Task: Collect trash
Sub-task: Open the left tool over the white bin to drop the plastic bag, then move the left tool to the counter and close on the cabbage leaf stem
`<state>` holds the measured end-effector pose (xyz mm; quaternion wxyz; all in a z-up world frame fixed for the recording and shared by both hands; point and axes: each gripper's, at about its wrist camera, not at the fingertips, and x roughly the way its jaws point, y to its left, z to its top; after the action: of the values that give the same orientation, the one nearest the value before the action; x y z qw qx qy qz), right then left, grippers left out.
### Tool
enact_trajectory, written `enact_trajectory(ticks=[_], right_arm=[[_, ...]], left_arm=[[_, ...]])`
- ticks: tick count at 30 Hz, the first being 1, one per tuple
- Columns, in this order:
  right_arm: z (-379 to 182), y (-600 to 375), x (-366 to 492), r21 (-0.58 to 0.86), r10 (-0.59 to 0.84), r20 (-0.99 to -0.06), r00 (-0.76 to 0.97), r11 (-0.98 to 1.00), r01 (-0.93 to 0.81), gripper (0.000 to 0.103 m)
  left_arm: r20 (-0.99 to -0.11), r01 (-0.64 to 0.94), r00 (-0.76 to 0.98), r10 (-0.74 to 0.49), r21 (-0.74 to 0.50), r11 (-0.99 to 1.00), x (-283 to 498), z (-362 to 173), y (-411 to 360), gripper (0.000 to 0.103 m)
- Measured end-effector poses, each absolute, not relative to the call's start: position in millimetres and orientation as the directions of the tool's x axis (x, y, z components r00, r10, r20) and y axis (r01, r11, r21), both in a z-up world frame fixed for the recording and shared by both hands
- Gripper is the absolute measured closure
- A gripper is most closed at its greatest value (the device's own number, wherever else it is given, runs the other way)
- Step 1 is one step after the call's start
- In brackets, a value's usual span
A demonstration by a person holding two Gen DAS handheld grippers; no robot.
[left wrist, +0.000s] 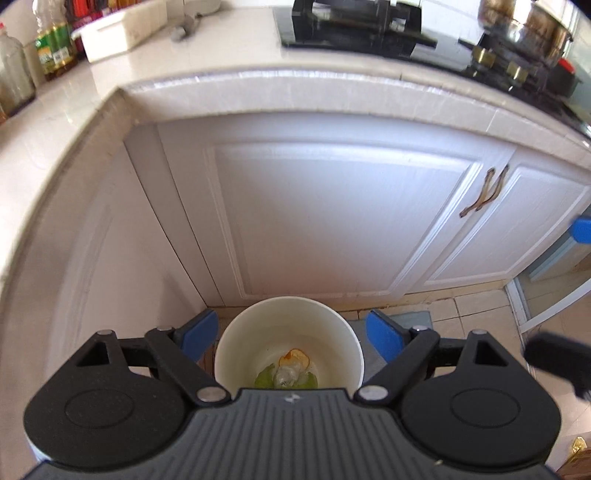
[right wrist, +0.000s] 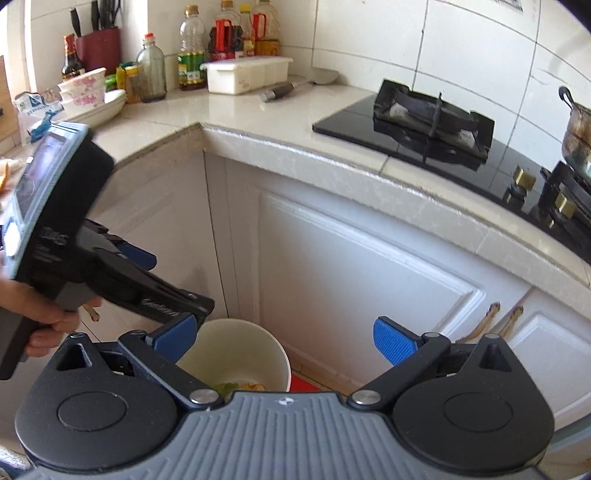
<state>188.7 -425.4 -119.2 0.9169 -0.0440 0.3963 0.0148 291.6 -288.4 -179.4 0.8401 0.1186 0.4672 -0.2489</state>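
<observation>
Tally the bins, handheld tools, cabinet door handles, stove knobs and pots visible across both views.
White round plastic bin: 1
Black tools with blue pads: 2 (left tool, right tool)
Curved bronze cabinet door handles: 2
Brass stove knobs: 2
Steel pot: 1
Total: 8

Bright daylight, both views. Soft glare on the tabletop (left wrist: 236, 55) and the pot (left wrist: 532, 29). Strong fisheye bend w/ dark corners. Left-wrist view motion-blurred toward the edges; in the right-wrist view the left hand-held gripper (right wrist: 173, 291) is smeared. Shadows faint.
</observation>
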Motion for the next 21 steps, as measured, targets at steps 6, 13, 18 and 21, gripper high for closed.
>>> enact_trajectory(ticks=[6, 13, 18, 21], right_arm=[[-92.9, -405.9, 201.4, -0.074, 0.051, -0.692, 0.720, 0.987, -0.141, 0.000], [-75.9, -364.0, 225.3, -0.043, 0.178, -0.676, 0.715, 0.959, -0.279, 0.000], [-68.1, -326.3, 240.0, -0.043, 0.254, -0.667, 0.700, 0.925, -0.377, 0.000], [-65.7, -303.1, 249.1, -0.043, 0.290, -0.665, 0.688, 0.905, -0.424, 0.000]], left_arm=[[-0.809, 0.486, 0.512, -0.290, -0.006, 0.874, 269.9, -125.2, -239.4, 0.015], [-0.777, 0.332, 0.604, -0.177, 0.044, 0.942, 251.6, -82.8, -166.2, 0.015], [-0.764, 0.207, 0.639, -0.088, 0.061, 0.977, 248.2, -71.1, -111.1, 0.015], [-0.754, 0.139, 0.656, -0.030, 0.081, 0.987, 248.4, -66.9, -79.9, 0.016]])
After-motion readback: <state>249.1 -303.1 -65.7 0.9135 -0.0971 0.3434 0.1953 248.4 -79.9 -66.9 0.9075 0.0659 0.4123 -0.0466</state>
